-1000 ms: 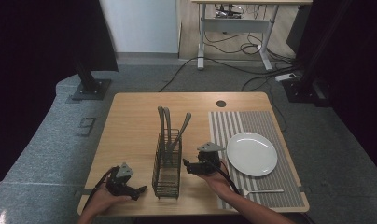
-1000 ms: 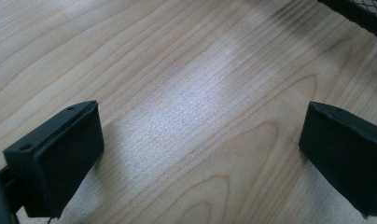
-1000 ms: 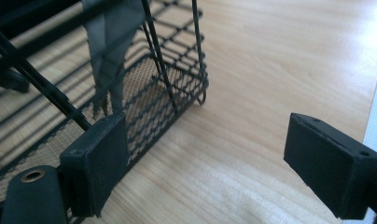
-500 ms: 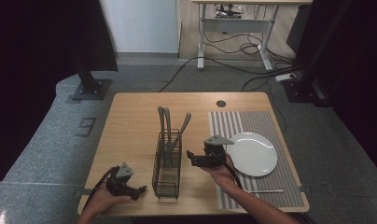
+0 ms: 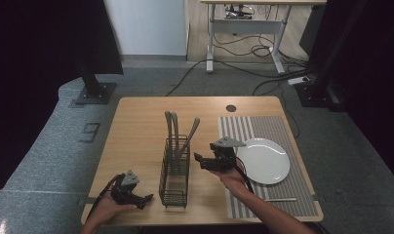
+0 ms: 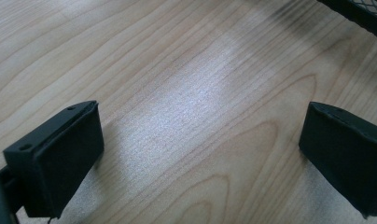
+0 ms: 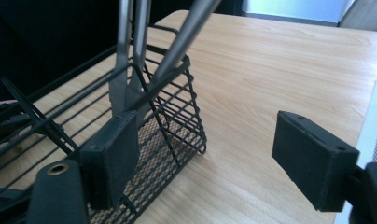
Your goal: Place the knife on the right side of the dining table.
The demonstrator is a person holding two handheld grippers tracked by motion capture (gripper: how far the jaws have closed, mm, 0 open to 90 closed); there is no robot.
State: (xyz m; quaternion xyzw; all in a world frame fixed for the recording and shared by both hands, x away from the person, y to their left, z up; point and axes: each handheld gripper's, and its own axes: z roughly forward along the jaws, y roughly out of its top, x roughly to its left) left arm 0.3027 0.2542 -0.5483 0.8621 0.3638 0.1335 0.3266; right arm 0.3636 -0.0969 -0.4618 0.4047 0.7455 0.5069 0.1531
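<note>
A black wire cutlery basket (image 5: 174,171) (image 7: 168,116) stands on the wooden table (image 5: 136,126), with three metal utensils (image 5: 174,127) (image 7: 130,51) upright in its far end. My right gripper (image 5: 200,159) (image 7: 200,126) hovers just right of the basket and points at it. It is open, its jaws have just been closing a little, and nothing is between them. My left gripper (image 5: 146,199) (image 6: 205,112) rests low at the table's front left, beside the basket's near end. It is open over bare wood.
A white plate (image 5: 264,160) lies on a grey striped placemat (image 5: 278,126) at the right. One metal utensil (image 5: 281,199) lies near the mat's front edge. A dark round hole (image 5: 230,108) marks the table's far side.
My right gripper has lifted and drawn slightly back from the basket's side. Its jaws look a bit narrower. The left gripper has stayed put.
</note>
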